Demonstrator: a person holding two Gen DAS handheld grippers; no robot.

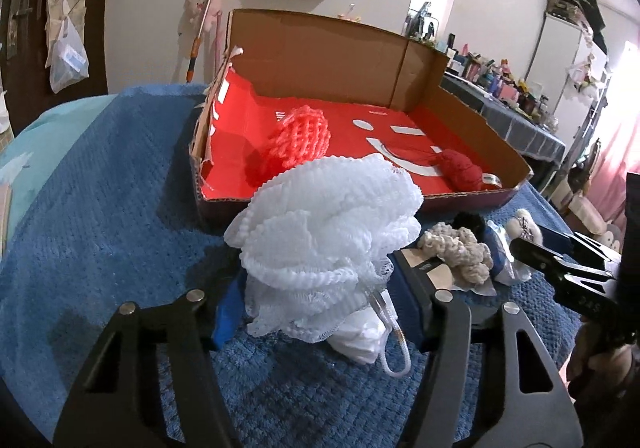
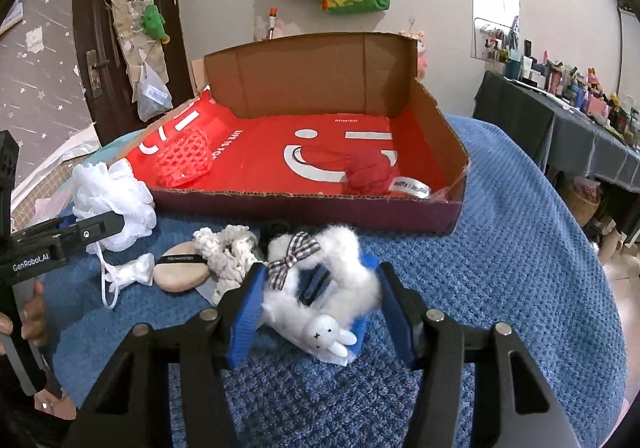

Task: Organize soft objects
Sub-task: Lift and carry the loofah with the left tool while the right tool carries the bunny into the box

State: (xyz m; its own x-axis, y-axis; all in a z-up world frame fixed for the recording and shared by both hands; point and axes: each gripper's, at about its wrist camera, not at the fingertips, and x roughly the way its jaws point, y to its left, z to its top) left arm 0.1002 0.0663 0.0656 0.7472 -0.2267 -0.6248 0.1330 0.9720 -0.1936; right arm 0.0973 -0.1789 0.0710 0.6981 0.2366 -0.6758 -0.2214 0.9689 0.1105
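A white mesh bath pouf [image 1: 324, 244] sits on the blue blanket between the fingers of my left gripper [image 1: 320, 312], which is closed on it; it also shows in the right wrist view [image 2: 114, 199]. My right gripper [image 2: 320, 312] is open around a white fluffy bunny hair clip [image 2: 320, 288] with a plaid bow, fingers either side, not squeezing. A cardboard box [image 2: 304, 203] with a red liner holds a coral crochet piece [image 2: 184, 159] and a red yarn bundle [image 2: 370, 171].
A cream crochet scrunchie [image 2: 228, 252], a beige powder puff [image 2: 182, 268] and a black scrunchie [image 2: 276, 230] lie on the blue blanket [image 2: 500, 248] in front of the box. A cluttered dark table [image 2: 560, 115] stands at right.
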